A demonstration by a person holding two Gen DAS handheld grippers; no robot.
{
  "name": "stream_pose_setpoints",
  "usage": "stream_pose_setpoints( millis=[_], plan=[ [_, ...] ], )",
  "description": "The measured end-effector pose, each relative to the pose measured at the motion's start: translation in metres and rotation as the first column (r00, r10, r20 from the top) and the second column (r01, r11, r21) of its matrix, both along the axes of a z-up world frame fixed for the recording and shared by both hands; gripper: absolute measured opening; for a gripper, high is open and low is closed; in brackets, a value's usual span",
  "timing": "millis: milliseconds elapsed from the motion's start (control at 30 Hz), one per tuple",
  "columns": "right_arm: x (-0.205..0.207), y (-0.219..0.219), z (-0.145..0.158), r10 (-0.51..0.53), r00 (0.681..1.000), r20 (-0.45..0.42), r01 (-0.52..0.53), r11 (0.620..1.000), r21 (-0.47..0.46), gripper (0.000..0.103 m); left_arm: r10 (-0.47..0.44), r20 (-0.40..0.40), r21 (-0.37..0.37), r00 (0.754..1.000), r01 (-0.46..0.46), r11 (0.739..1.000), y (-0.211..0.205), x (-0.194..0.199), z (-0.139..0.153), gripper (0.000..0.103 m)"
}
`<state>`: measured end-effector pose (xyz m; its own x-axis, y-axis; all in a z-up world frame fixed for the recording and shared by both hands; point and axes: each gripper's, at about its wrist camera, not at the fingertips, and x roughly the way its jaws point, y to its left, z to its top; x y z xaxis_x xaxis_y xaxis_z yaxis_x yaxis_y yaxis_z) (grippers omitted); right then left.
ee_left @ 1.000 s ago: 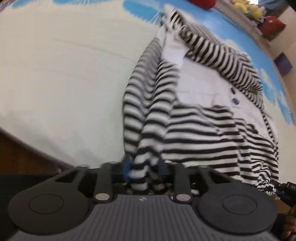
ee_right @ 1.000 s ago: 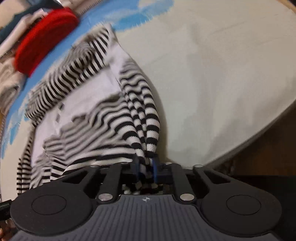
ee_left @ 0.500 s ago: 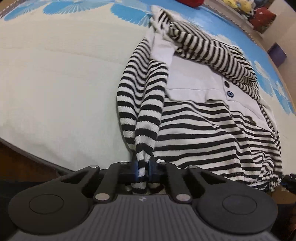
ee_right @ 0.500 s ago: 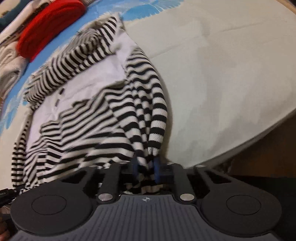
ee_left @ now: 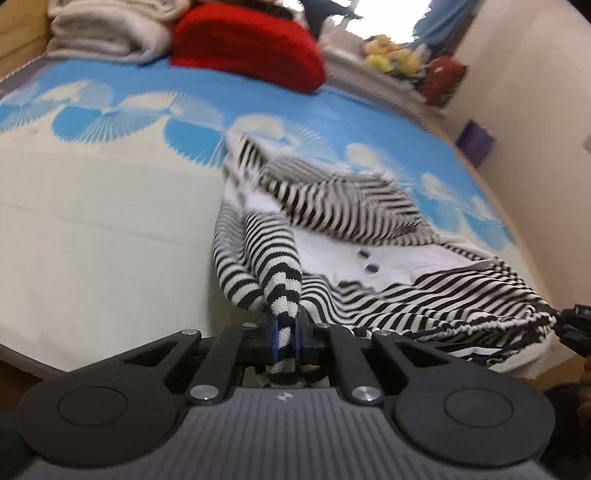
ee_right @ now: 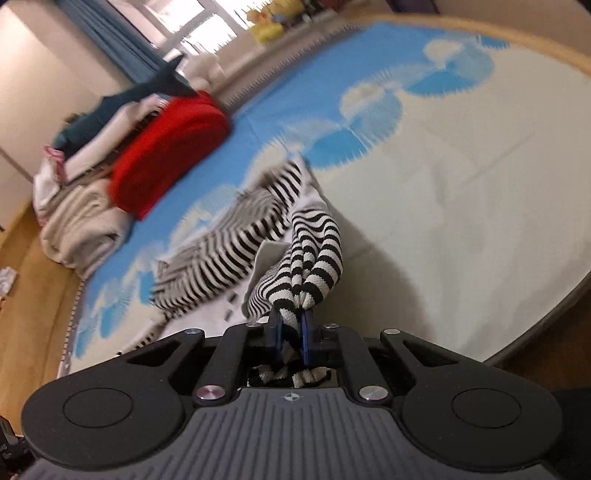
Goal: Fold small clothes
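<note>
A small black-and-white striped top (ee_left: pixel 369 229) with a white button placket lies on a cream and blue mat (ee_left: pixel 103 221). My left gripper (ee_left: pixel 284 334) is shut on a bunched striped corner at the garment's near left side. My right gripper (ee_right: pixel 290 334) is shut on the bunched striped fabric (ee_right: pixel 314 258) at the near right side. Both corners are raised off the mat and the cloth hangs between them. The right gripper's tip (ee_left: pixel 576 325) shows at the right edge of the left wrist view.
A red folded cloth (ee_left: pixel 251 48) and a beige folded blanket (ee_left: pixel 107 29) lie at the mat's far end; they also show in the right wrist view (ee_right: pixel 170 147). Stuffed toys (ee_left: pixel 399 59) sit on a ledge beyond. Wooden floor (ee_right: pixel 33 295) surrounds the mat.
Both grippers have lifted and tilted up, carrying the gripped striped corners forward over the garment. The far end of the room has come into view.
</note>
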<state>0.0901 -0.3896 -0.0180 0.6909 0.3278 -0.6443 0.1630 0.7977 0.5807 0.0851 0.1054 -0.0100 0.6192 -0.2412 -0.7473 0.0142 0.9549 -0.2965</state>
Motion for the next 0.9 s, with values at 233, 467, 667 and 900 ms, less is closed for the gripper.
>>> stream_pose_setpoints(
  millis=[233,467,667,900],
  plan=[
    [-0.071,-0.011,0.054,0.051,0.999,0.009,-0.051,0.998,0.020,0.009,-0.085,-0.016,-0.084,0.996,0.083,0.993,0.018,-0.062,0.055,0.008],
    [-0.071,-0.011,0.064,0.069,0.997,-0.023,-0.068,0.997,0.023,0.009,-0.096,-0.026,-0.092,0.995,0.094,0.991,0.020,-0.032,0.054,0.008],
    [0.046,-0.003,0.019,0.061,0.995,-0.077,-0.060,0.998,0.010,0.009,-0.019,-0.105,-0.146,0.994,0.004,0.989,0.024,0.106,-0.006,0.010],
    [0.168,-0.008,-0.023,-0.120,0.993,0.001,0.118,0.977,-0.178,0.033,0.152,-0.098,-0.184,0.983,-0.168,0.968,0.061,0.194,-0.041,0.035]
  ],
)
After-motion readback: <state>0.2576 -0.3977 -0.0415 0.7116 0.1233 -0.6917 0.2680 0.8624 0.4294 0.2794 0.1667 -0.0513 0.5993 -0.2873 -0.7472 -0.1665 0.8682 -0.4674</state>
